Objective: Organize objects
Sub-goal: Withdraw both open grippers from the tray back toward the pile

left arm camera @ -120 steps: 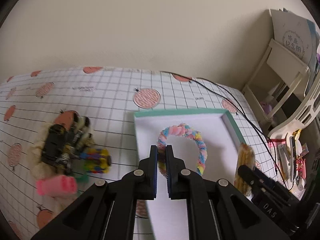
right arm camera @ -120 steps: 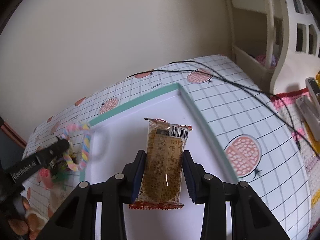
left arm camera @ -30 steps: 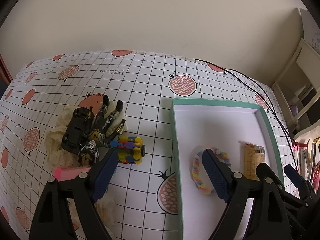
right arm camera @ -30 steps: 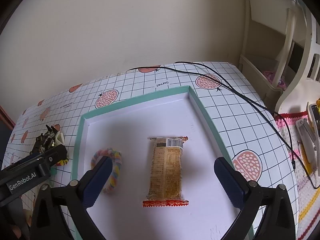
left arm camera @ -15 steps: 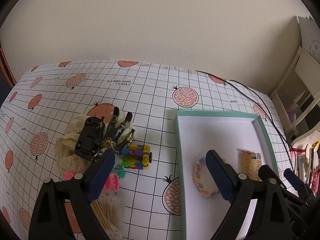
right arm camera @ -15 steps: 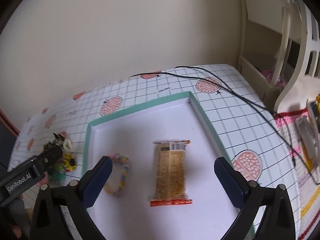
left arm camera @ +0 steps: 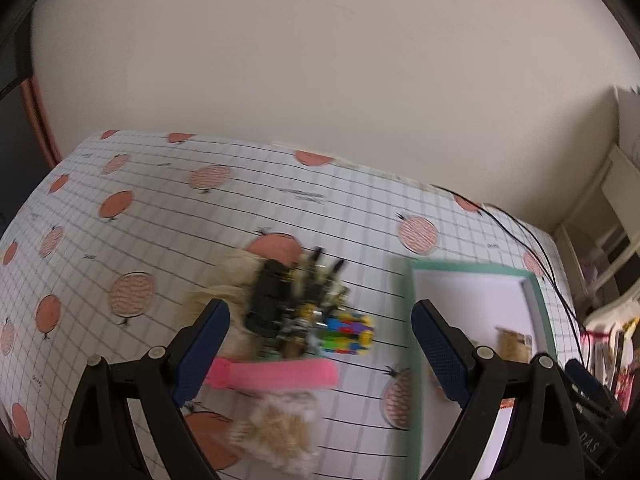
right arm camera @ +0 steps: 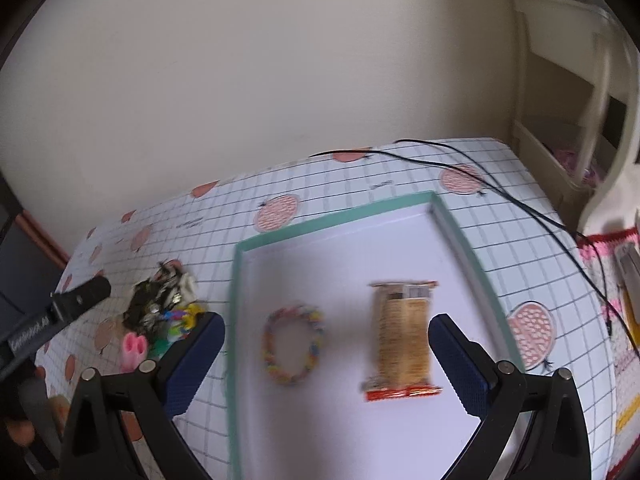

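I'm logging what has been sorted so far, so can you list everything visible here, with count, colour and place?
tray: 1, white with teal rim, right on table
braided ring: 1, pastel multicolour, in tray
snack packet: 1, tan and red, in tray
toy car: 1, black, in pile left of tray
block toy: 1, multicolour, same pile
pink roller: 1, pile front
cable: 1, black, table's right side
left gripper: open
right gripper: open

both views overlook tray (right arm camera: 240, 280)
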Tool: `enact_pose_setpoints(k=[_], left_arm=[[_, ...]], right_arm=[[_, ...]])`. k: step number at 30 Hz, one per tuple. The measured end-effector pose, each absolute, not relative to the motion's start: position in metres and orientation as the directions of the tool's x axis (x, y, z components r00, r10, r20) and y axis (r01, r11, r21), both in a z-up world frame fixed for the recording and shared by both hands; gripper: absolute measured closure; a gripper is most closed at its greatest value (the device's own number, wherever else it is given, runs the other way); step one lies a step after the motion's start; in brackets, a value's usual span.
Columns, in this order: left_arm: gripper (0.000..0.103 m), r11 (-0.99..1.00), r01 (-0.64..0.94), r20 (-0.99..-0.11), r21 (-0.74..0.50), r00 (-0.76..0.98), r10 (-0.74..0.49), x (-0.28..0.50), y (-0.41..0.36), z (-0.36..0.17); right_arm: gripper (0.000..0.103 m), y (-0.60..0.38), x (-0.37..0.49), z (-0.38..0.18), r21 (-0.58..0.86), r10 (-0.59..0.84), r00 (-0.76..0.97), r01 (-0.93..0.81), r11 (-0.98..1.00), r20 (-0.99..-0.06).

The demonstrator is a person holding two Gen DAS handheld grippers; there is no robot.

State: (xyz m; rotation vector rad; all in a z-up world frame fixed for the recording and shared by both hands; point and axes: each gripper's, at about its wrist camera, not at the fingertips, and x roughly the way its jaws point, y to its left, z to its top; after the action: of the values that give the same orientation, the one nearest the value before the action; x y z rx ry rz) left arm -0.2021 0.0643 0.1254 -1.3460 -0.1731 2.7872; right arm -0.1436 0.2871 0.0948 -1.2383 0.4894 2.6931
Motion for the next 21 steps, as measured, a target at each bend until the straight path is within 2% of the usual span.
enact_pose_setpoints(k=[10, 18, 21], left_arm=[[0.010, -0.973, 0.156, -0.800, -0.168, -0.599, 0.042, -0.201, -0.008, 0.123], [0.010, -0.981, 0.112, -0.849, -0.160, -0.522, 0.079, -0.207, -0.018, 0.106], [0.010, -0.993, 0.050, -0.868, -0.110, -0.492, 0.072, -0.208, -0.013, 0.098]], right_arm=[[0.000, 0.226, -0.154, 0.091, 0.228, -0.114, -0.623, -0.107, -0.968, -0.774], [0.002, 0.173, -0.160, 0.084, 0.199, -0.164, -0.587, 0.006, -0.980, -0.793], [0.003, 0.164, -0.162, 0.076, 0.166, -0.146, -0.560, 0.014, -0.986, -0.815]])
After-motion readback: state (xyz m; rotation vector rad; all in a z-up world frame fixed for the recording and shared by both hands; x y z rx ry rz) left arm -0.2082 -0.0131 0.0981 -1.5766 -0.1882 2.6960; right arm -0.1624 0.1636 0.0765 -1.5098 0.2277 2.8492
